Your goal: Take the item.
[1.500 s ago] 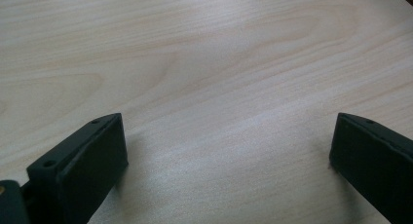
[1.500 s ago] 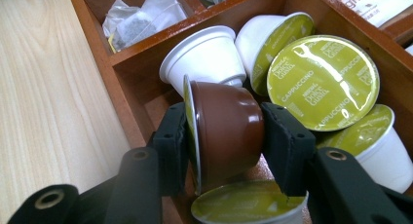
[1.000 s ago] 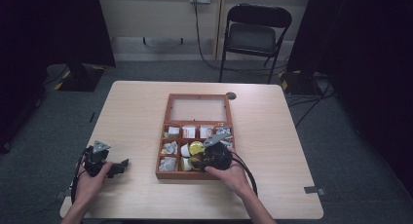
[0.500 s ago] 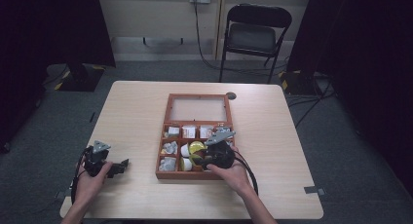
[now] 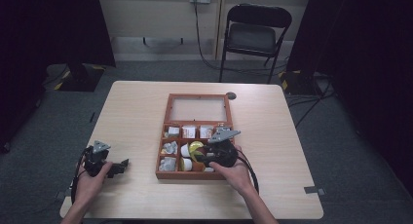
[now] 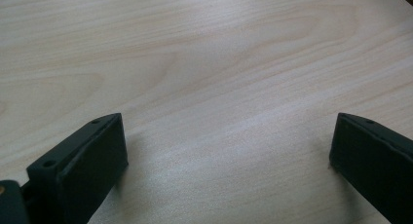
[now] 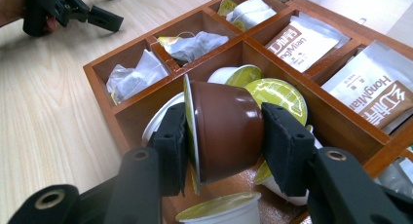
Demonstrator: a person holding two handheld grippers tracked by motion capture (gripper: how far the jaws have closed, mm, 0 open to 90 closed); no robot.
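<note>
**Brown capsule clamped over the wooden box**

The right gripper (image 7: pixel 224 136) clenched a brown capsule (image 7: pixel 224 129) between its jaws, one pad on the foil rim, the other on the base. Just beyond the jaws sat the wooden box (image 7: pixel 126 112), with white capsules (image 7: pixel 280 95) right behind the held one and tea bags (image 7: pixel 195 41) farther off. The left gripper (image 6: pixel 226 156) stood released, only bare table (image 6: pixel 204 63) between its jaws.

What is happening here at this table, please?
A person works over a wooden compartment box with two hand-held grippers. The right gripper is shut on a brown capsule, held above the box's compartment of white capsules. The left gripper rests open over the bare table, holding nothing.
</note>
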